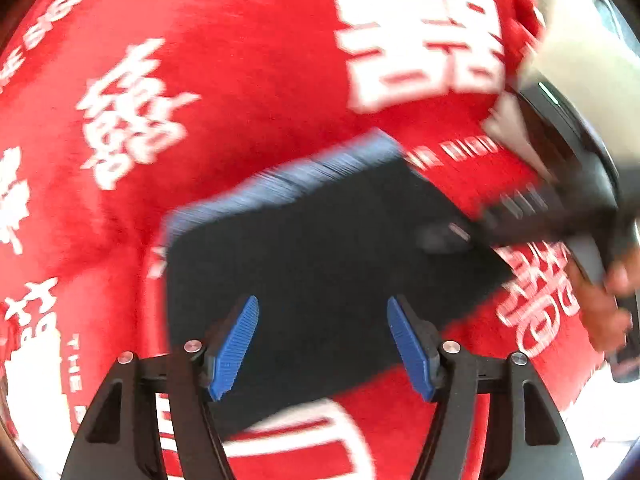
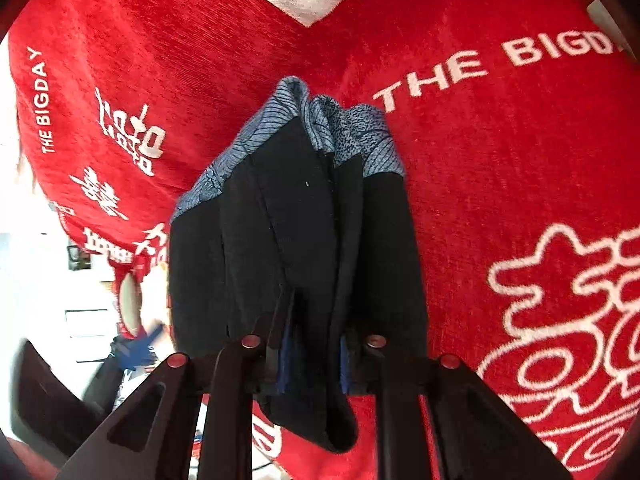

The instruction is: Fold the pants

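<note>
The right gripper (image 2: 310, 364) is clamped on the dark pants (image 2: 296, 240), seemingly bunched, lifting them off the red cloth (image 2: 500, 184) to reposition, while the left gripper (image 1: 323, 346) hangs released just above

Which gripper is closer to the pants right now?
Right. The right gripper is clamped on the pants; the left gripper hangs open above them, not touching.
</note>
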